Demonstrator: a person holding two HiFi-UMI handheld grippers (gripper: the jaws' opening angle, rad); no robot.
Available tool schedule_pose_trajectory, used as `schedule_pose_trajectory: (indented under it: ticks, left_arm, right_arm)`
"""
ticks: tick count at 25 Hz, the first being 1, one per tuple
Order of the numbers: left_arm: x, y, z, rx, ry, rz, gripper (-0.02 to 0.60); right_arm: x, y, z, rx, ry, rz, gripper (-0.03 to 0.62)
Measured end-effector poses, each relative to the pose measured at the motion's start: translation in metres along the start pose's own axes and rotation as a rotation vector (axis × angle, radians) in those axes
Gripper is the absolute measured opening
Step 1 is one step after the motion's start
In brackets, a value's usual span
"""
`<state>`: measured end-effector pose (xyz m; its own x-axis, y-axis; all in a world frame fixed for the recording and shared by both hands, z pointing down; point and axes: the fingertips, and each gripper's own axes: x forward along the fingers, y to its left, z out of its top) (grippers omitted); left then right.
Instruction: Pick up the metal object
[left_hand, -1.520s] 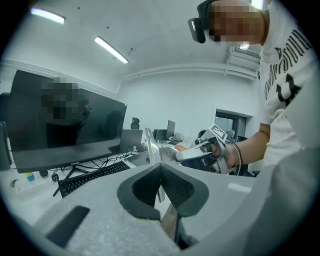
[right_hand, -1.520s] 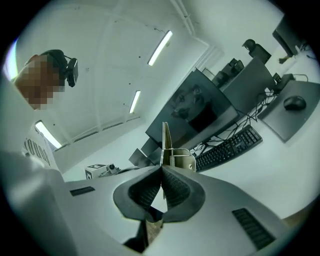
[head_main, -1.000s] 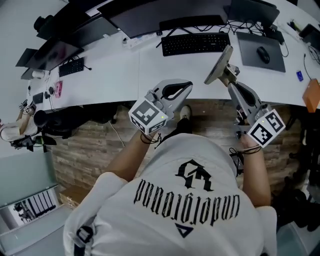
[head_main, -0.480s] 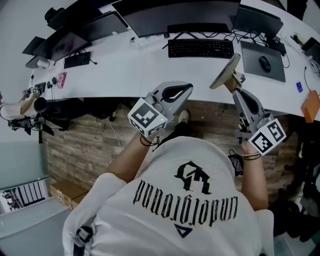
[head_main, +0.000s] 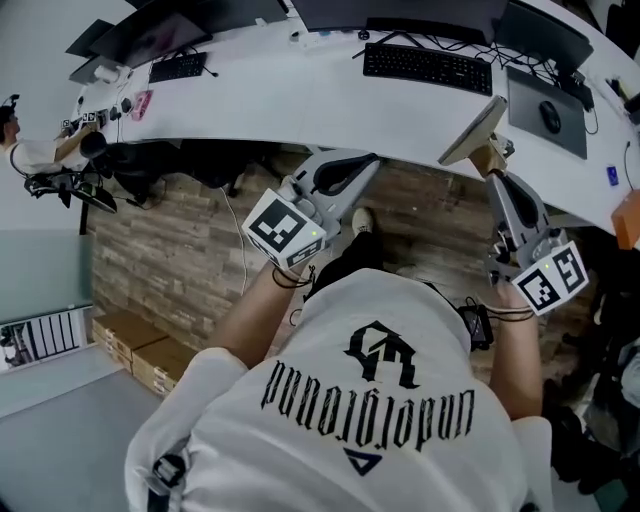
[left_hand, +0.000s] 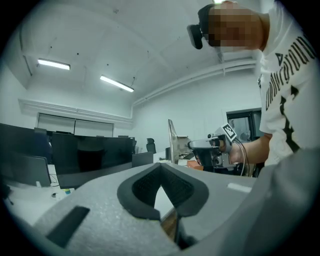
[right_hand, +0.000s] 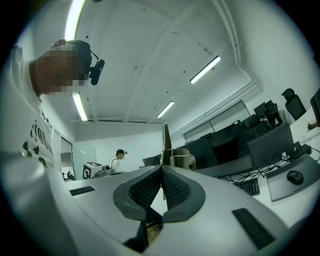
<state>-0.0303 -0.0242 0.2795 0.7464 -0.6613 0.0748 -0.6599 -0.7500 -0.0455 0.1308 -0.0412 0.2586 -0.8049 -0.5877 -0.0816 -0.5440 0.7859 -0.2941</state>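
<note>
The metal object (head_main: 472, 132) is a flat, shiny plate with a clip-like fitting at its base. My right gripper (head_main: 492, 160) is shut on that base and holds the plate up over the front edge of the white desk (head_main: 300, 105). In the right gripper view the plate (right_hand: 165, 137) rises edge-on from between the closed pads, with the fitting (right_hand: 182, 161) just behind. My left gripper (head_main: 368, 163) hangs in the air to the left, shut with nothing in it. The left gripper view shows its tips (left_hand: 160, 166) touching and the plate (left_hand: 172, 142) beyond.
A black keyboard (head_main: 428, 68) and a mouse (head_main: 550, 117) on a grey pad lie on the curved desk, with dark monitors behind. A smaller keyboard (head_main: 178, 67) sits far left. Wood-pattern floor (head_main: 180, 250) and cardboard boxes (head_main: 130, 345) lie below. Another person (right_hand: 118, 160) stands far off.
Both grippers have drawn back from the desk toward the person's body. The plate has moved from above the desk top to its front edge, with the right gripper's hold unchanged.
</note>
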Motion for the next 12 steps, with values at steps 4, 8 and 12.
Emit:
schedule_pose_trajectory:
  ticks: [4, 8, 12]
  left_arm:
    - [-0.033, -0.010, 0.009, -0.002, 0.003, 0.016, 0.014]
    - [-0.060, -0.014, 0.009, 0.010, 0.001, -0.009, 0.015]
    - [-0.090, -0.019, 0.004, 0.005, -0.002, -0.027, 0.014]
  right_arm:
    - [-0.006, 0.032, 0.007, -0.029, -0.009, -0.002, 0.017]
    - [-0.008, 0.064, 0.003, -0.047, -0.021, -0.013, 0.017]
    - [-0.007, 0.098, -0.013, -0.047, -0.019, -0.019, 0.017]
